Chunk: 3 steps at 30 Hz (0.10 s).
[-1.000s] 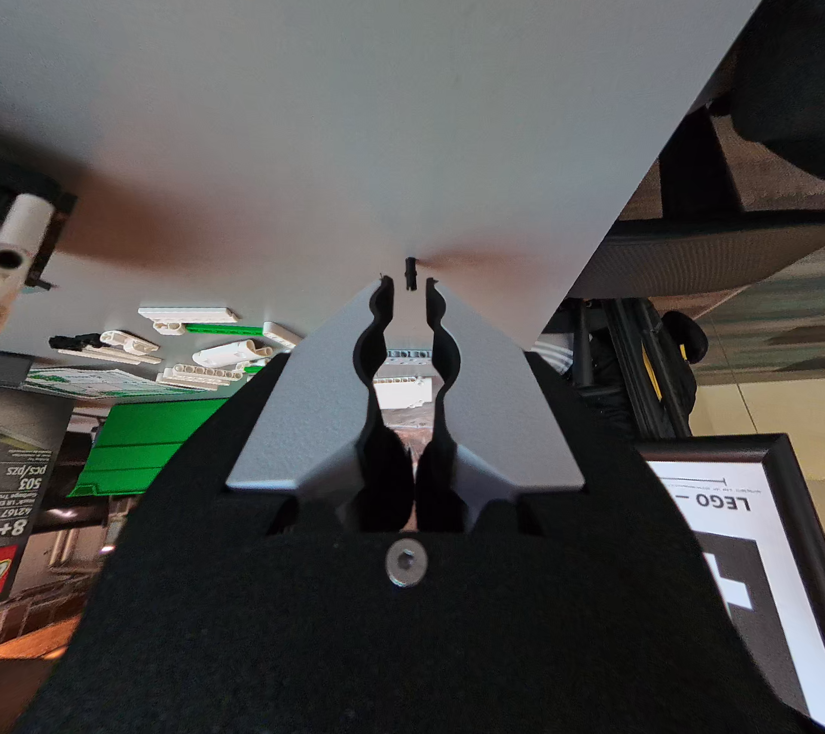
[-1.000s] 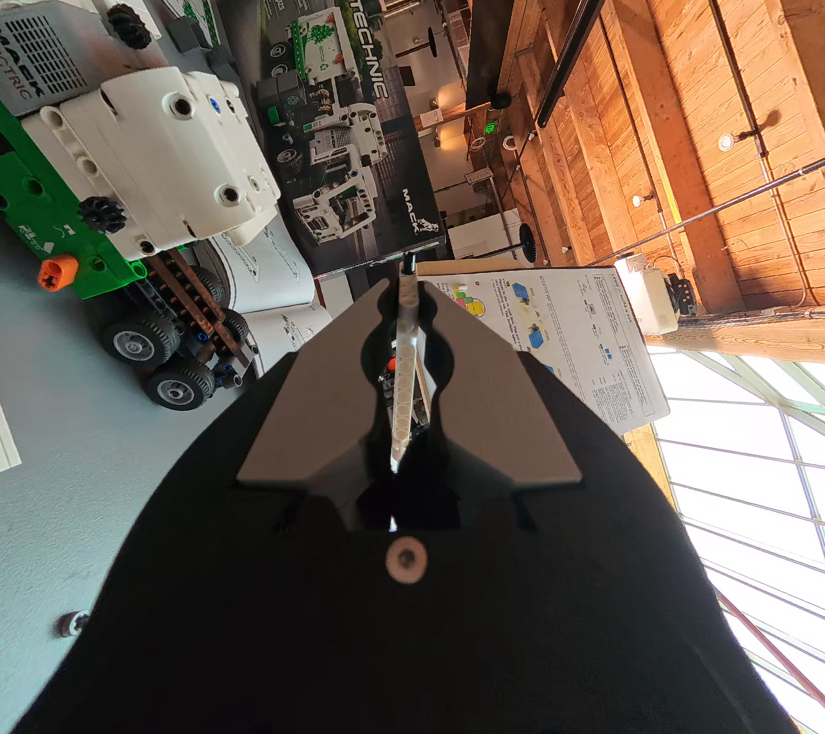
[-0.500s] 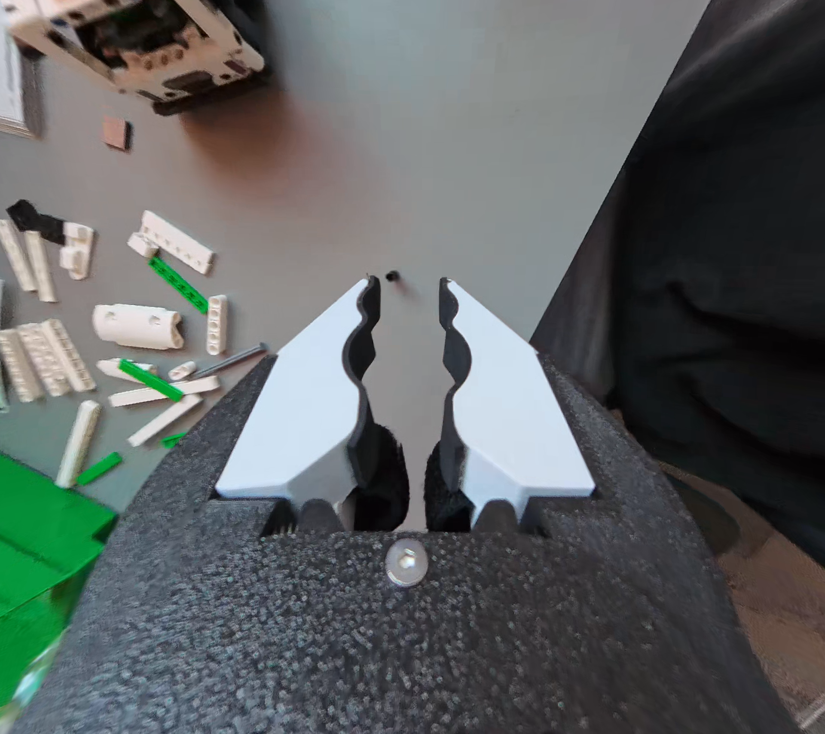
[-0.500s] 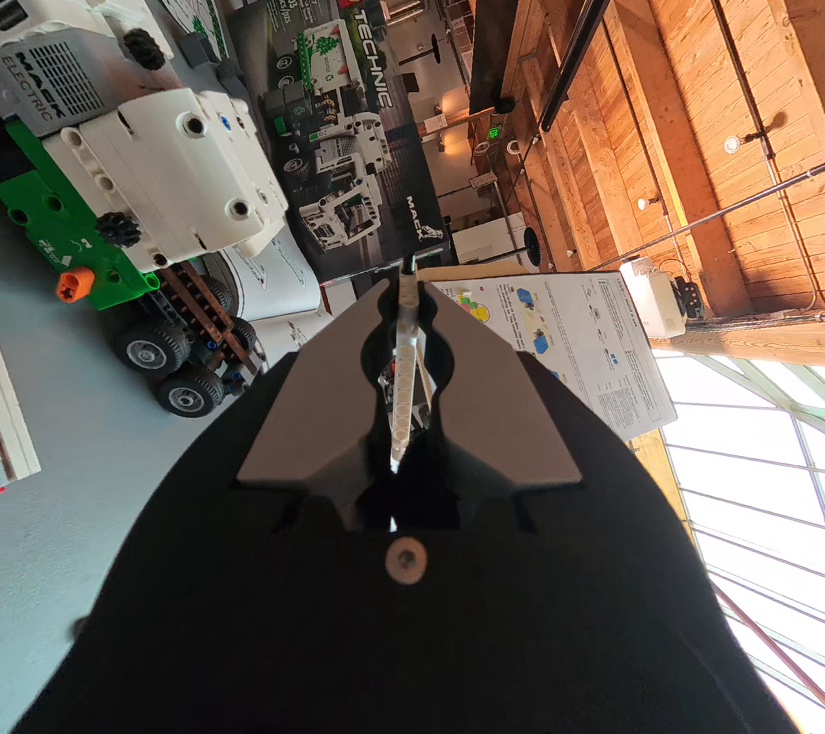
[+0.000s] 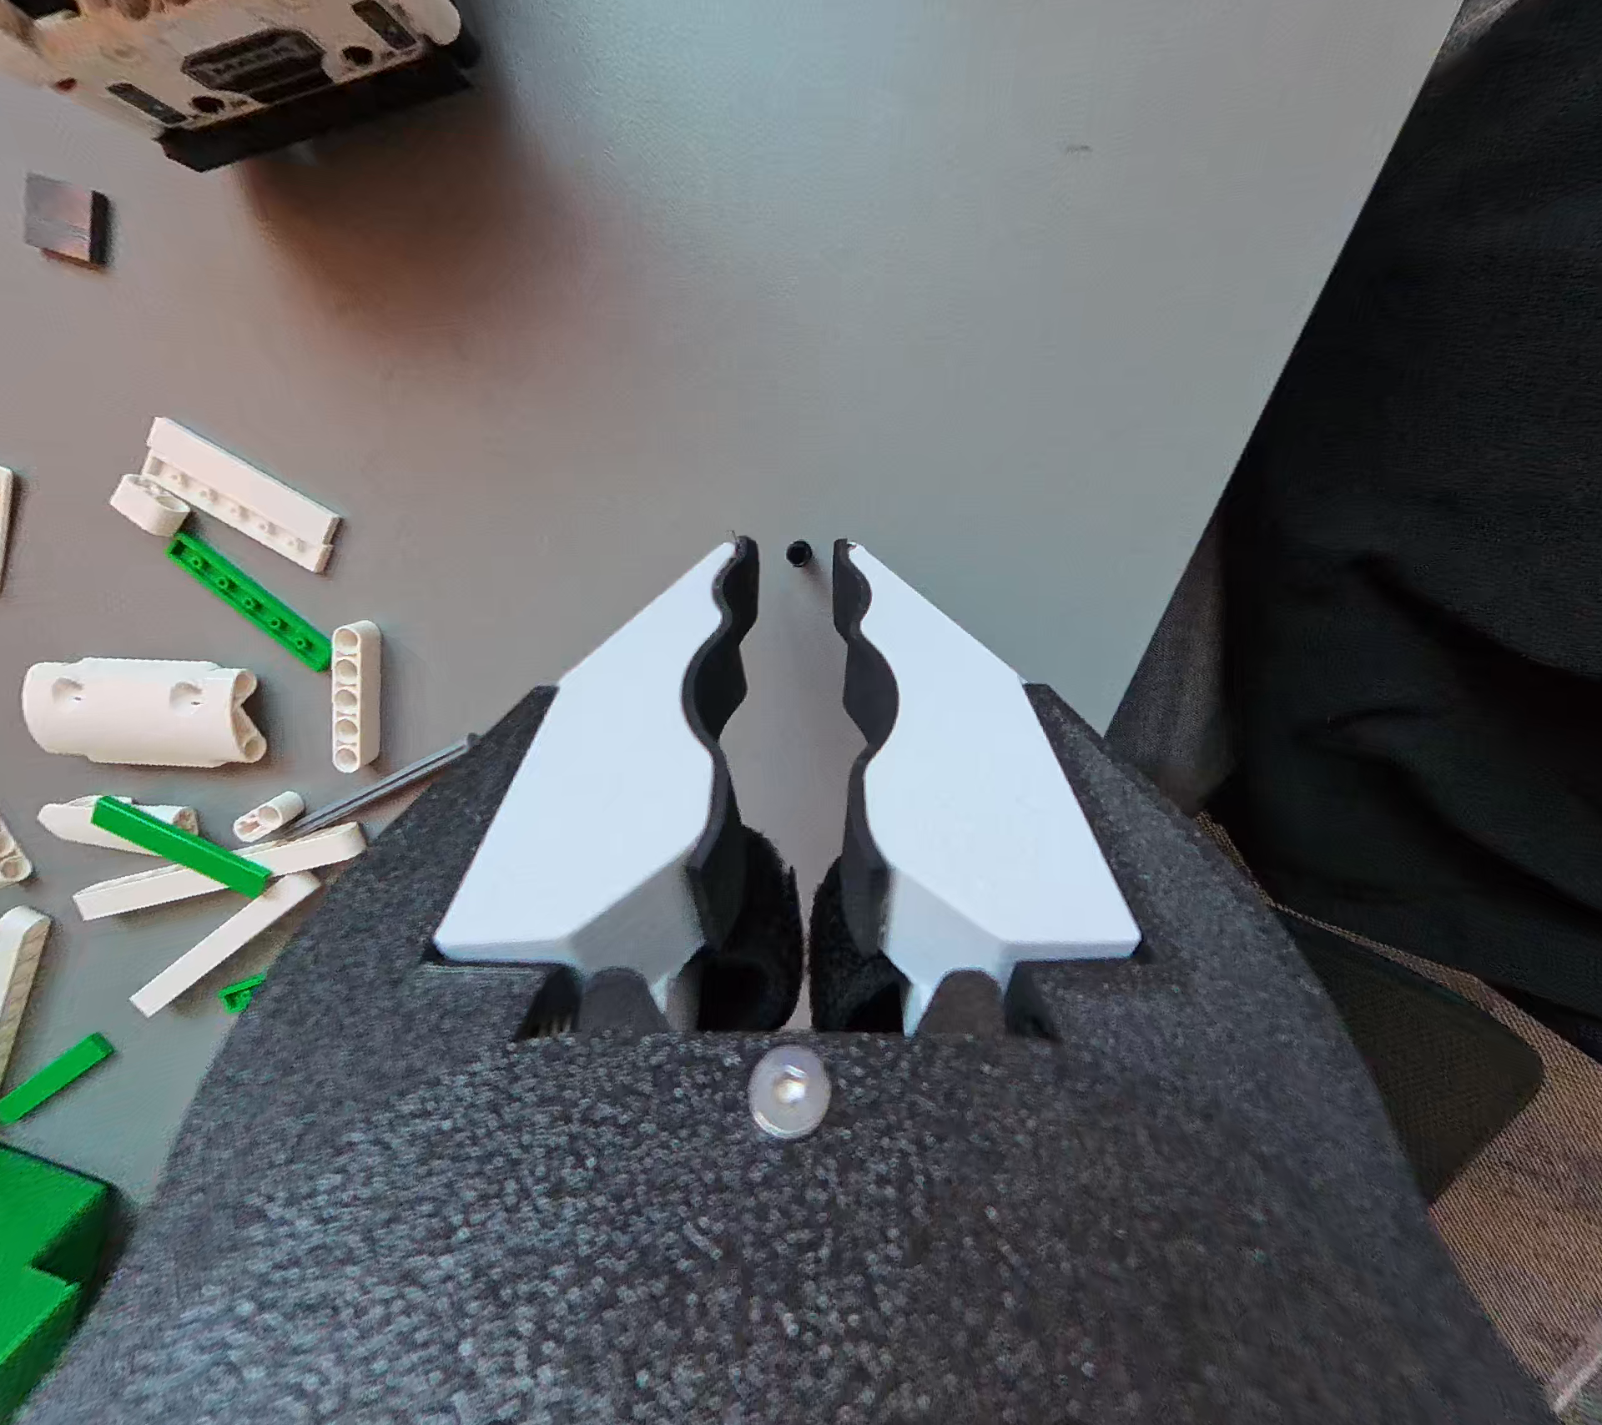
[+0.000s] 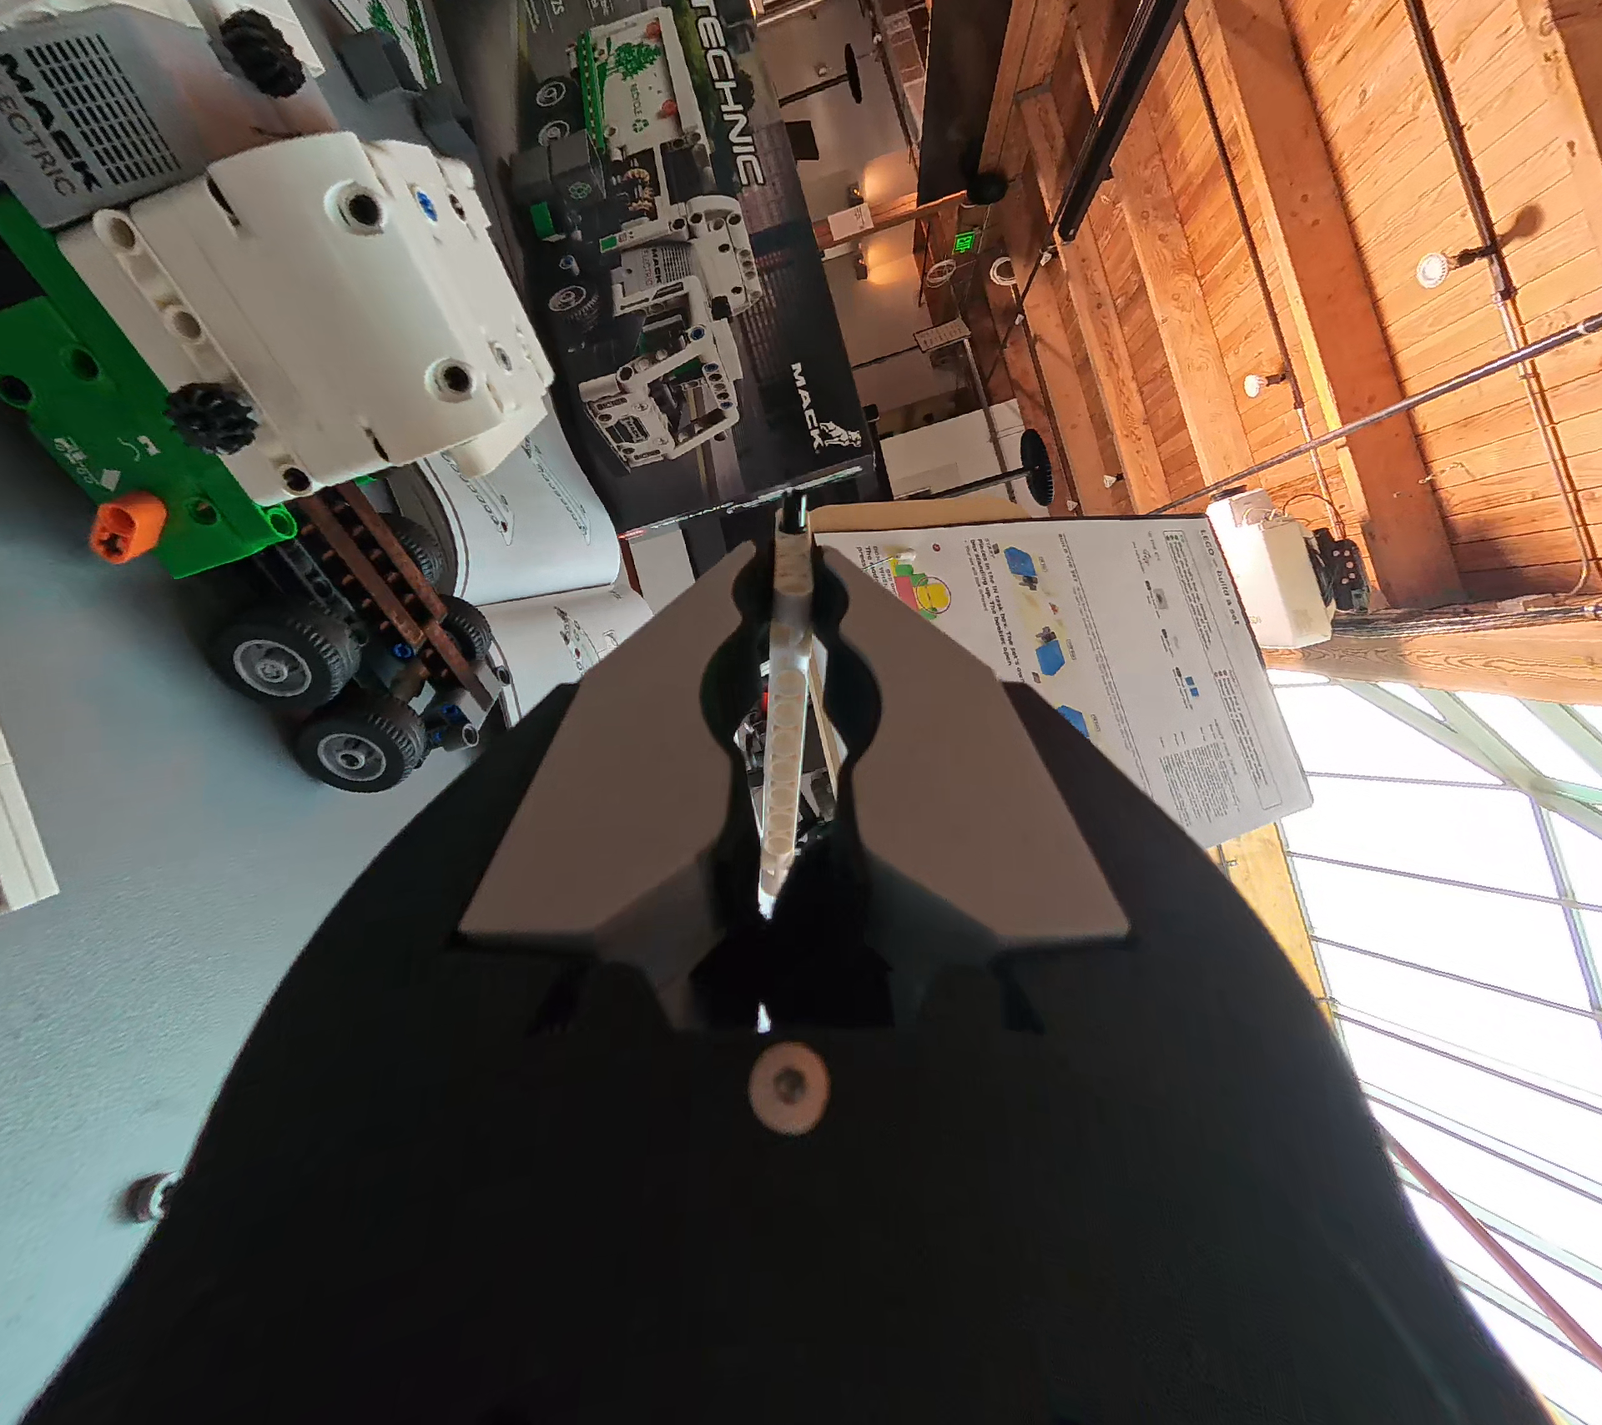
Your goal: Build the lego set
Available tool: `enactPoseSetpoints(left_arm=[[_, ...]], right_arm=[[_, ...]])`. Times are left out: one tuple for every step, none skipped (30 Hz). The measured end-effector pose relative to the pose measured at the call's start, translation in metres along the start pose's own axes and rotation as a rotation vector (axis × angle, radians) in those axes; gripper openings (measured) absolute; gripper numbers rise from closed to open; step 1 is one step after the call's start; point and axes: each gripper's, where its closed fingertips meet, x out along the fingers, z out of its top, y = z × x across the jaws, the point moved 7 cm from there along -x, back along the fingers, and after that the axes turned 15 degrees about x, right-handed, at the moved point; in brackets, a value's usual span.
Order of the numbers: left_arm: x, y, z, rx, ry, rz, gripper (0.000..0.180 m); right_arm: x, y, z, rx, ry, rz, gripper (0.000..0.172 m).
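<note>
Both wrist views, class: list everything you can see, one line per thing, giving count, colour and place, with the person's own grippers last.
Table: one, grey, under everything.
Small pin: one, black, standing on the table between the left gripper's open fingertips, touching neither.
Loose beams and panels: many, white, table left.
Green beams: several, among the white ones.
Thin axle: one, grey, beside the white parts.
Model truck: one, white, green and black, partly built, table left.
Set box: one, dark, behind the truck.
Instruction booklet: one, white, open.
Printed sheet: one, white, upright.
Left gripper: open.
Right gripper: shut on a white holed beam.
</note>
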Motion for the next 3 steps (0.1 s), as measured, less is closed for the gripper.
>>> enactPoseSetpoints(left_arm=[[0.0013, -0.0006, 0.0004, -0.003, 0.008, -0.005, 0.015], [0.0024, -0.0011, 0.0008, -0.010, 0.013, -0.007, 0.015], [0.0032, -0.0011, 0.0011, -0.019, 0.019, -0.008, 0.014]], right_arm=[[0.0001, 0.0010, 0.0006, -0.005, 0.000, 0.003, 0.006], [0.0002, 0.0022, 0.0010, -0.010, 0.001, 0.005, 0.006], [0.0002, 0.0032, 0.0017, -0.017, 0.000, 0.006, 0.006]])
